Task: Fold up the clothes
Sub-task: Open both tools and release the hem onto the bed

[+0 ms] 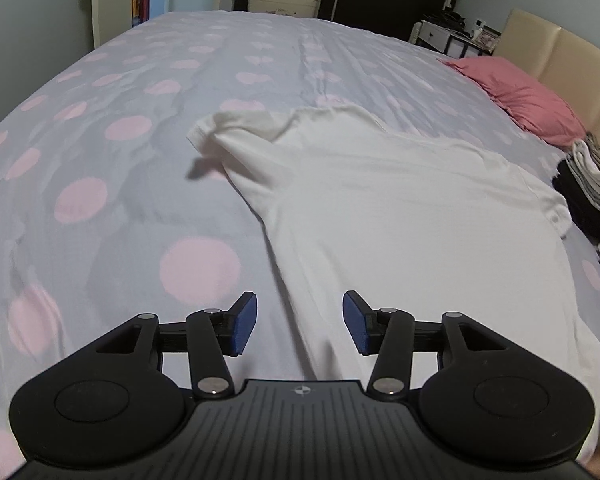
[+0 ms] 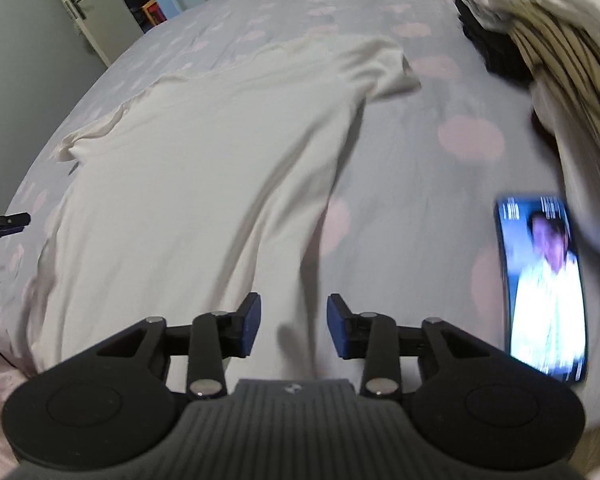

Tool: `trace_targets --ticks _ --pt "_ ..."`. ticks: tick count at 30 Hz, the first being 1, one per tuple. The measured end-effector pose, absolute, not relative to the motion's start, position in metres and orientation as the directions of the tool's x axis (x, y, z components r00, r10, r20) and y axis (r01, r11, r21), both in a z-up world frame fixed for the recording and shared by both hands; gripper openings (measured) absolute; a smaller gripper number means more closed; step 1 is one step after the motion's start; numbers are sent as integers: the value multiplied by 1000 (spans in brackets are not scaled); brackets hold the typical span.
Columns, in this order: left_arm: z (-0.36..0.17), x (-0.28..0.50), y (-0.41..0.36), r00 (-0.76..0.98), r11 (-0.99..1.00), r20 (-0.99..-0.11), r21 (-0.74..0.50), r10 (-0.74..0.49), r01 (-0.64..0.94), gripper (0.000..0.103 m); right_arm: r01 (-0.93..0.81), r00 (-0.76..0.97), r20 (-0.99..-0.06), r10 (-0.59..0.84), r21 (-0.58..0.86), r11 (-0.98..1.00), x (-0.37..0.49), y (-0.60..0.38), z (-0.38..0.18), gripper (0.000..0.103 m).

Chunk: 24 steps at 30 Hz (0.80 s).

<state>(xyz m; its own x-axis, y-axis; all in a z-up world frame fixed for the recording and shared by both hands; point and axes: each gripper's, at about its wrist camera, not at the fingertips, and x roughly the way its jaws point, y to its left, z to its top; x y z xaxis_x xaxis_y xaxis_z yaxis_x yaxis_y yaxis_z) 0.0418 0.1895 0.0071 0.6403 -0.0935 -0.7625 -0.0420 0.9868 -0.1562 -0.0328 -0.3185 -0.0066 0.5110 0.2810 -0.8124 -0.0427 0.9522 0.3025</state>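
One white T-shirt (image 1: 400,208) lies spread on the bed (image 1: 148,92), its hem end nearest me and its two sleeves pointing away. The fabric is wrinkled, and the far left sleeve (image 1: 208,128) is bunched.

My left claw (image 1: 299,322) hovers above the shirt's left edge near the hem, jaws spread, gripping nothing. My right claw (image 2: 293,325) hovers above the shirt's right edge near the hem, jaws likewise spread and empty.

One phone (image 2: 544,280) with a lit screen lies on the bedcover, just right of my right claw, apart from the shirt. One pile of clothes (image 2: 540,32) sits beyond it at the right side of the bed, near the right sleeve. One pink pillow (image 1: 520,96) rests against the headboard (image 1: 568,56). Nothing lies on the shirt itself.
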Motion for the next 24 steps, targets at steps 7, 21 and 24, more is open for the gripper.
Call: trace_targets --ticks 7,21,24 --pt "3 17 138 639 988 -755 -143 -146 56 47 27 446 -850 280 325 945 -73 -311 -34 40" --pt "-14 15 70 576 961 -772 -169 -267 219 48 -49 493 -815 304 322 945 -88 -271 -16 4" --pt "-16 19 73 568 960 -775 -194 -277 203 48 -108 493 -801 339 331 938 -81 -250 -7 4"
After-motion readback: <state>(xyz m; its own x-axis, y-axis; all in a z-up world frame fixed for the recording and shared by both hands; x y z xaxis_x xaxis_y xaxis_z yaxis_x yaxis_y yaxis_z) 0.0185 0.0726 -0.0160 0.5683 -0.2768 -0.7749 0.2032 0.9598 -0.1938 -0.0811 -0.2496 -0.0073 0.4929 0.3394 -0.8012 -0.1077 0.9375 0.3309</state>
